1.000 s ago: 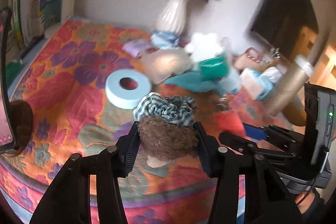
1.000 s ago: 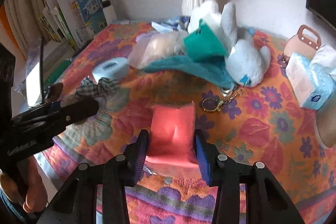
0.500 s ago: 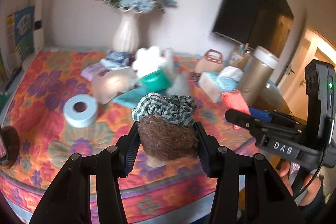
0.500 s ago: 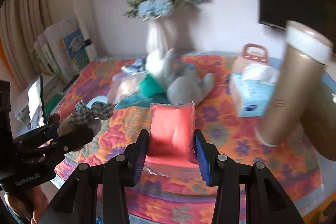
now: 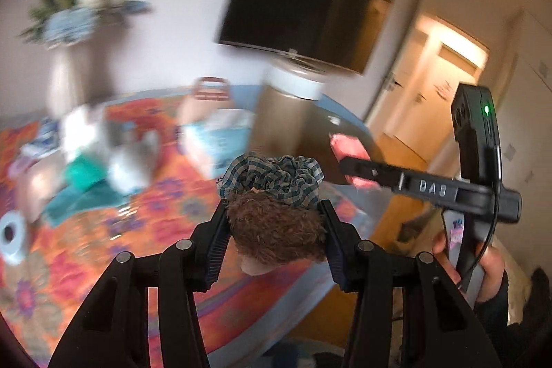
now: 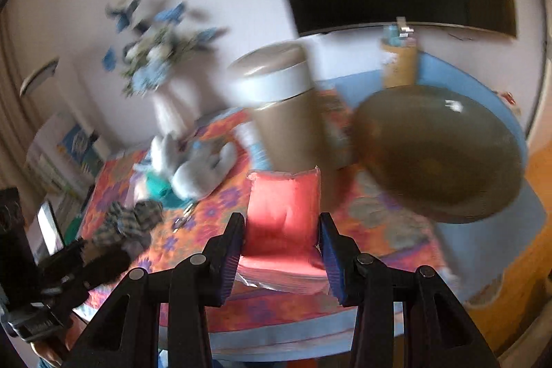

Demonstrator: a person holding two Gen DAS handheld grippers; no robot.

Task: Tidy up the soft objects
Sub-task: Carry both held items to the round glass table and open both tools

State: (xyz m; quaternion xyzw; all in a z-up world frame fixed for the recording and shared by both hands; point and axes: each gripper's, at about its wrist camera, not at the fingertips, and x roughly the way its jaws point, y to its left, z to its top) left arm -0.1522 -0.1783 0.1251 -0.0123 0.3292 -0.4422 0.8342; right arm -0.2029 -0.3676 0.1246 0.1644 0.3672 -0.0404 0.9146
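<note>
Both claws are clamped on soft stuff, left claw (image 5: 276, 230) squeezing a fuzzy brown scrunchie (image 5: 276, 231), right claw (image 6: 281, 235) pinching a pink pouch (image 6: 284, 212), probably headed for the big bowl (image 6: 445, 154).

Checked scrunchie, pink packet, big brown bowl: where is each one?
Checked scrunchie (image 5: 272, 176), left wrist view: middle of its ruffled fabric.
Pink packet (image 6: 283, 212), right wrist view: centre of its front face.
Brown bowl (image 6: 438, 154), right wrist view: its curved wall.

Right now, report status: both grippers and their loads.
Left gripper shut on brown fuzzy toy with checked scrunchie. Right gripper shut on pink packet. Tall canister and bowl ahead.
</note>
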